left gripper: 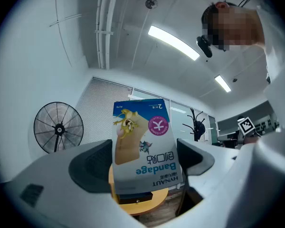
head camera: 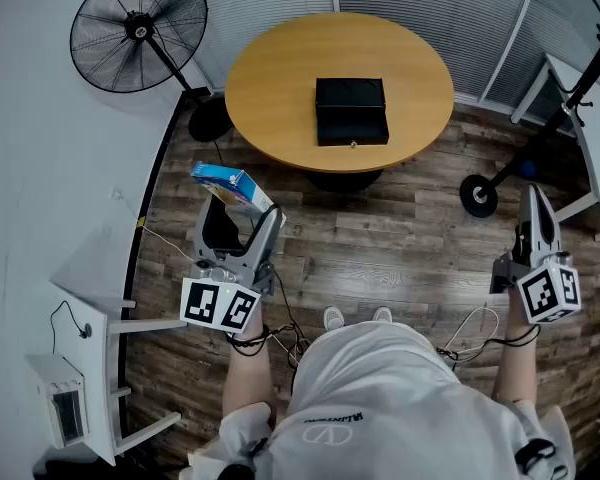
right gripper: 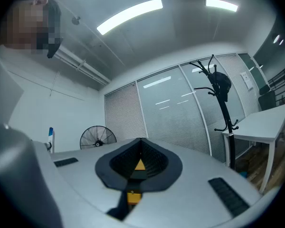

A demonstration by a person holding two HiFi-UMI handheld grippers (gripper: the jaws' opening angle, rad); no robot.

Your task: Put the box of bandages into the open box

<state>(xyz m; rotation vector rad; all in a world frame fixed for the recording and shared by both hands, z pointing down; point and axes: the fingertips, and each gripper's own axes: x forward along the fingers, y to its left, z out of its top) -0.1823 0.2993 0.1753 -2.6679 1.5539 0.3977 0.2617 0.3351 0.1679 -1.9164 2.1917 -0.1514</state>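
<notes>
The left gripper (head camera: pixel 238 216) is gripping an upright blue-and-white cardboard bandage box (head camera: pixel 230 183). The right gripper (head camera: pixel 535 211) is holding its jaws together, empty. The open black box (head camera: pixel 352 136) is sitting mid-desk (head camera: pixel 270 88), showing a bare interior.

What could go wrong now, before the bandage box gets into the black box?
The left tongs pinch only one end of the box of bandages, so it might slip out and drop on the floor, since it isn't over the table yet. The open box looks small, so the bandages might catch on its edge and land beside it.
</notes>
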